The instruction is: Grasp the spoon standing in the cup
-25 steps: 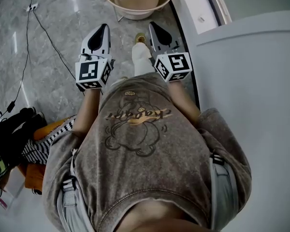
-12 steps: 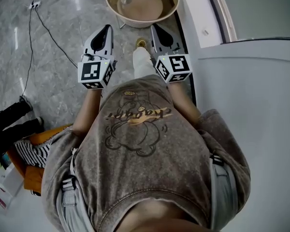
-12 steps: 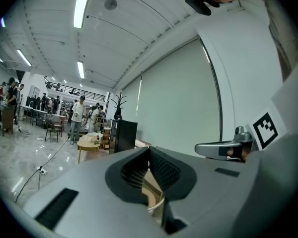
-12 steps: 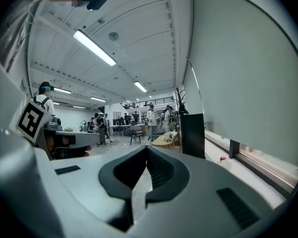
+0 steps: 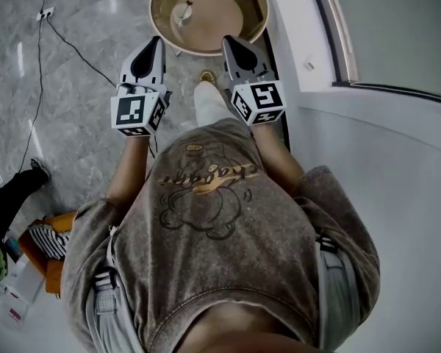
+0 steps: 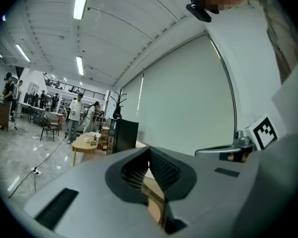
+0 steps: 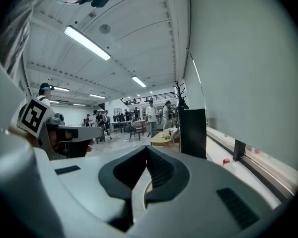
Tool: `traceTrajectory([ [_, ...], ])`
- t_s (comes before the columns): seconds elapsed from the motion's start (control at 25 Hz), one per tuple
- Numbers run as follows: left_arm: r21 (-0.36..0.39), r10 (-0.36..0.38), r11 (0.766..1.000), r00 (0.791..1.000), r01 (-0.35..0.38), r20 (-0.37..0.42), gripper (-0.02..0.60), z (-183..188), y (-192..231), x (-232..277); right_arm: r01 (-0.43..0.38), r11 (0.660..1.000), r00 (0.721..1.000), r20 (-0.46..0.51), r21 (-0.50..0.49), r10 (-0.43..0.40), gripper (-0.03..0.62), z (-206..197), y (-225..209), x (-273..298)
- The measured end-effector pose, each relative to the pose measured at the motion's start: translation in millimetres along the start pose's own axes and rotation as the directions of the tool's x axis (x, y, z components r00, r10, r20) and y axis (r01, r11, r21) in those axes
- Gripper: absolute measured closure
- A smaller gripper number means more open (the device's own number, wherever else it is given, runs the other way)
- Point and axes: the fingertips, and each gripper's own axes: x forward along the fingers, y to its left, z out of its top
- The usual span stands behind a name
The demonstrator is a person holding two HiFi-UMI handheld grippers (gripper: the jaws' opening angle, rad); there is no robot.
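In the head view a white cup (image 5: 181, 14) stands on a round wooden table (image 5: 239, 20), and a spoon (image 5: 188, 5) sticks up out of it. Both grippers are held at chest height, short of the table's near rim. My left gripper (image 5: 158, 43) is shut and holds nothing; its ribbed pads meet in the left gripper view (image 6: 148, 151). My right gripper (image 5: 227, 41) is shut as well and holds nothing (image 7: 147, 151). In the left gripper view the table (image 6: 84, 144) is small and far off, with small items on it.
A black cable (image 5: 67, 41) runs across the grey marble floor at left. A white ledge and curved wall (image 5: 367, 123) border the right side. A black cabinet (image 6: 123, 135) stands by the table. Several people stand far back in the hall. An orange box (image 5: 50, 269) lies at lower left.
The round table and its cup have slid down into the head view and look nearer. Both grippers stay shut and sit slightly higher in the frame.
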Motion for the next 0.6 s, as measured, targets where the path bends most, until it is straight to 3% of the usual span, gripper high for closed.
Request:
traceTrajectory([
  [0.32,0.004,0.022,1.000,0.999,-0.022,0.023,0.565,13.8,22.5,100.1,-0.095,0.995,0.995,-0.021,-0.037,0.094,0.576,23.3,-66.5,81.5],
  [0.6,0.041,0.085,0.995,0.995,-0.087,0.051,0.565,26.5,50.1,152.5,-0.140,0.990,0.990,-0.034,-0.017,0.140,0.576,31.4,-104.0,137.5],
])
